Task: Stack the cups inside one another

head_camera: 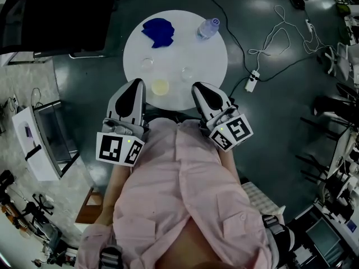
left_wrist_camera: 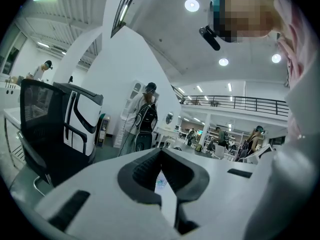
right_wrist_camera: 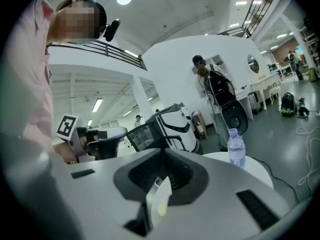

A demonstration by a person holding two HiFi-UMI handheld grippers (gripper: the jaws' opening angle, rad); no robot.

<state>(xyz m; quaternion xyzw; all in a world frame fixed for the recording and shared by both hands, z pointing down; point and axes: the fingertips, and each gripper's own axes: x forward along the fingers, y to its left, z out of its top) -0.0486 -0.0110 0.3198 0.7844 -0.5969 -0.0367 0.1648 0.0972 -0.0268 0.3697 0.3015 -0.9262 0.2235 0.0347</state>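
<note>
Three cups on the round white bench (head_camera: 213, 60), all separate, none nested. Each stands upright, mouth up, long axis vertical. The yellow cup (head_camera: 160, 87) sits by the near edge. The left clear cup (head_camera: 147, 63) and the right clear cup (head_camera: 187, 72) stand nearer the middle, well apart from each other.

A blue cloth (head_camera: 158, 31) lies toward the far left edge. A bottle (head_camera: 208, 28) stands at the far right edge; its label is too small for us to read. We find no legible writing anywhere, only square markers on the cubes.

The left tongs (head_camera: 136, 84) and the right tongs (head_camera: 197, 87) hover at the near edge, one on each side of the yellow cup. We note both clenched tip to tip, grasping nothing.
</note>
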